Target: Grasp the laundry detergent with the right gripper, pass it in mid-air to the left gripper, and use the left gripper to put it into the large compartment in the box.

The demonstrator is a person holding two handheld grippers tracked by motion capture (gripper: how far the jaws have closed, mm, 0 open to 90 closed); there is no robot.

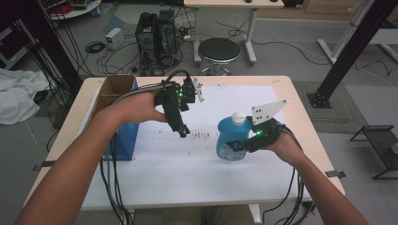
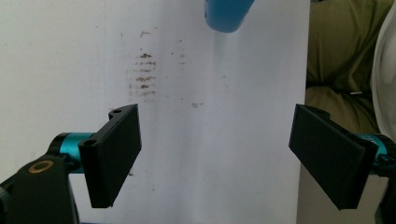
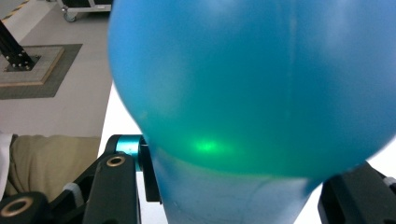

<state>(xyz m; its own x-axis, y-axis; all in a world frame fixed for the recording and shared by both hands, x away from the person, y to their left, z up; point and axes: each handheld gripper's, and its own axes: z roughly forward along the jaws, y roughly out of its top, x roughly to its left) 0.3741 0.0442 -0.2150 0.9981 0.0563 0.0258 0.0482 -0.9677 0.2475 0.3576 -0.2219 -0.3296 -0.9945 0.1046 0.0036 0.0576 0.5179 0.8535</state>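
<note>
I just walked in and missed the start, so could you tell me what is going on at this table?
A person works at the table with a gripper in each hand. The right gripper is clamped on a blue bottle with a white cap, over a white sheet marked with brown smudges. The left gripper hovers above the sheet, jaws wide open and empty. A blue cardboard box stands at the left.

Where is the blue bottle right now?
In the high view the blue bottle is right of centre over the white sheet, clamped in the right gripper, just right of the brown smudges.
</note>
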